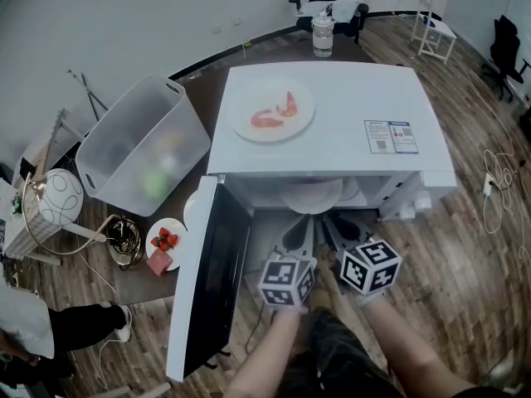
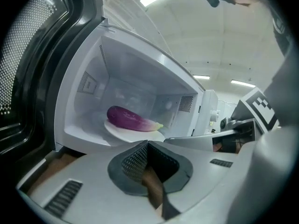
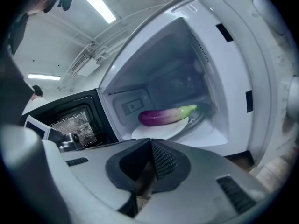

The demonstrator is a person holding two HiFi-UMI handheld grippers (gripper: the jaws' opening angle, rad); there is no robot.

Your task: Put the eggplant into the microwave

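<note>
the eggplant (image 2: 133,119) lies on a white plate (image 2: 122,132) inside the microwave (image 1: 332,131), its green end toward the right, and the door (image 1: 211,280) stands open at the left. the left gripper (image 2: 148,144) and right gripper (image 3: 152,143) hover side by side just outside the opening, apart from the eggplant. the fingers of each are pressed together with nothing between them.

The right gripper (image 3: 150,148), jaws closed together with nothing between them, faces an open microwave (image 3: 224,92). Inside, a purple eggplant (image 3: 163,116) (green stem end to the right) lies on a white plate (image 3: 148,132). The dark-windowed door (image 3: 74,120) stands open at left.
</note>
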